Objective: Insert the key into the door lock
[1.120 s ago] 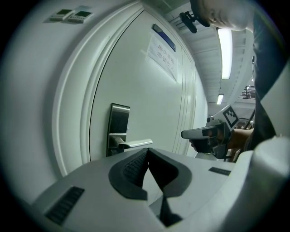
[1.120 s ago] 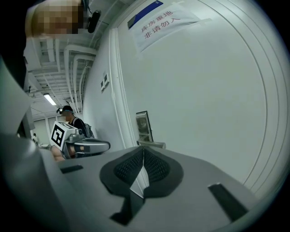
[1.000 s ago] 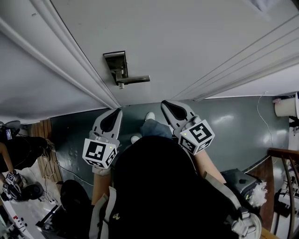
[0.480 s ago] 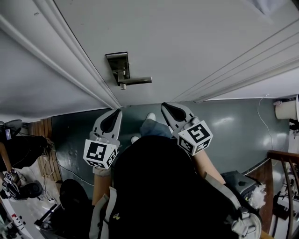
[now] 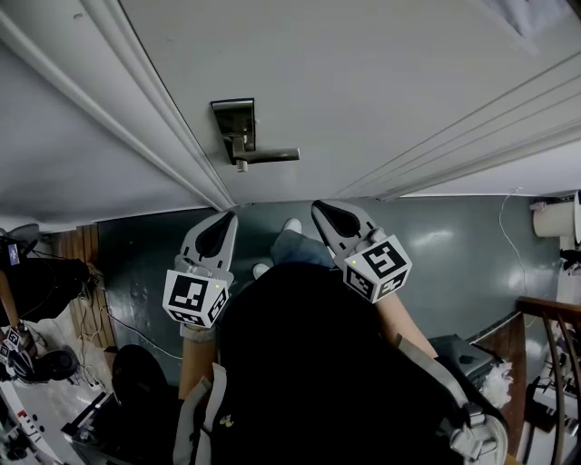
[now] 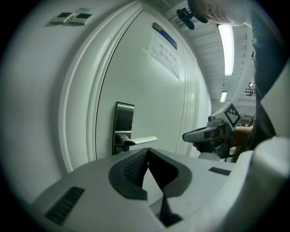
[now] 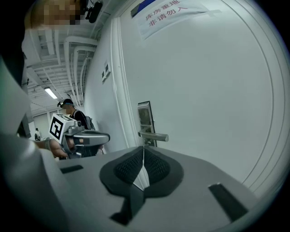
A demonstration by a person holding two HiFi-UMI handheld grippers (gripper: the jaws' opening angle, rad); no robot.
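The left gripper (image 6: 147, 152) is closed, its two black ribbed pads meeting at the tips with only a small pale wedge of gap lower down, and nothing shows between them. The right gripper (image 7: 143, 154) is closed too, its dotted pads pressed into one thin seam; whether a key sits in that seam cannot be told. Neither one touches the door (image 5: 363, 82). Both are held side by side at waist height, tips pointing at the door, each with a white cube of black square markers at its rear. The lock (image 5: 232, 118) is a tall, narrow plate of brushed metal near the door's edge, with a straight lever handle (image 5: 270, 155) sticking out below it toward the right. It lies ahead of and above both grippers, apart from them, a little nearer the left one's line. From the right gripper the handle shows just over the jaw tips. The grippers' bodies are smooth grey plastic. The door is plain matte white with moulded frame ridges, and a printed paper sheet (image 7: 167, 11) is stuck high on it.
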